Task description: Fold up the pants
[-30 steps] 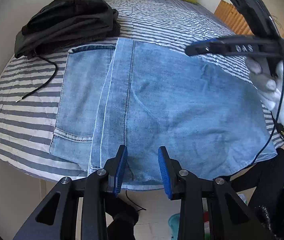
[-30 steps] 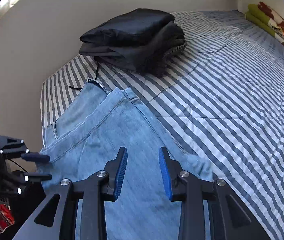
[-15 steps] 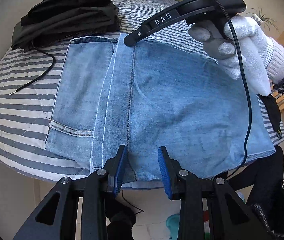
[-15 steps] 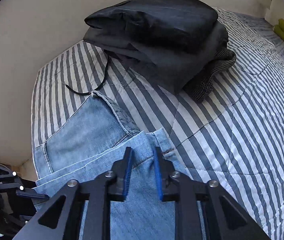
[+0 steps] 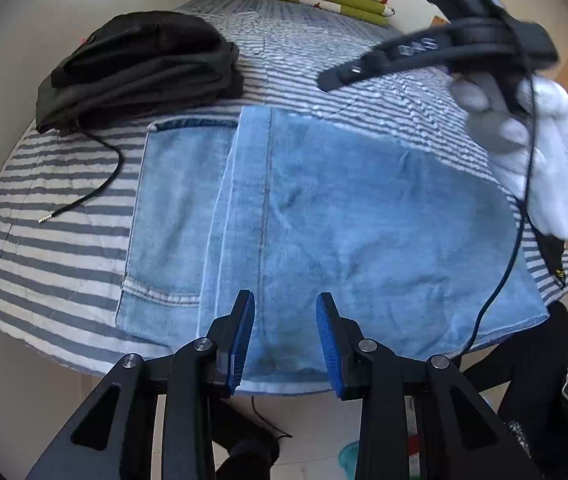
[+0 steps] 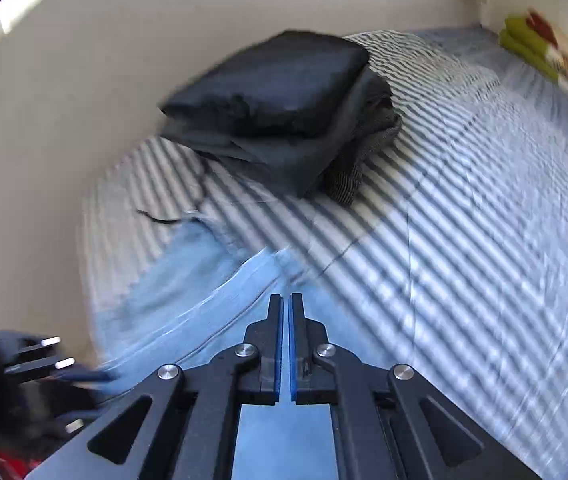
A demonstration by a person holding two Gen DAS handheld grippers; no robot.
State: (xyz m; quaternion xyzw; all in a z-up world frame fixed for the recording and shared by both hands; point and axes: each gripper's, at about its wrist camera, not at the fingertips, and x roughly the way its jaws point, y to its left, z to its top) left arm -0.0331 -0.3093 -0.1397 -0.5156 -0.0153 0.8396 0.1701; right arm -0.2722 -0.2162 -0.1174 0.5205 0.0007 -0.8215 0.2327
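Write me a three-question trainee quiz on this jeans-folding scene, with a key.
1. True or false: the right gripper has its jaws shut.
2. What lies on the striped bed beyond the jeans? A) a dark pile of folded clothes B) a laptop C) a basket
3. Fill in: the left gripper hovers with its jaws ____ over the near edge of the jeans.

Key: 1 true; 2 A; 3 open

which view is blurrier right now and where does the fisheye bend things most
Right wrist view: motion blur smears the jeans and striped sheet; only the shut right gripper is sharp. Left wrist view: mostly crisp, blur only on the gloved hand; the fisheye bows the bed edge into a curve. Black corners vignette both.
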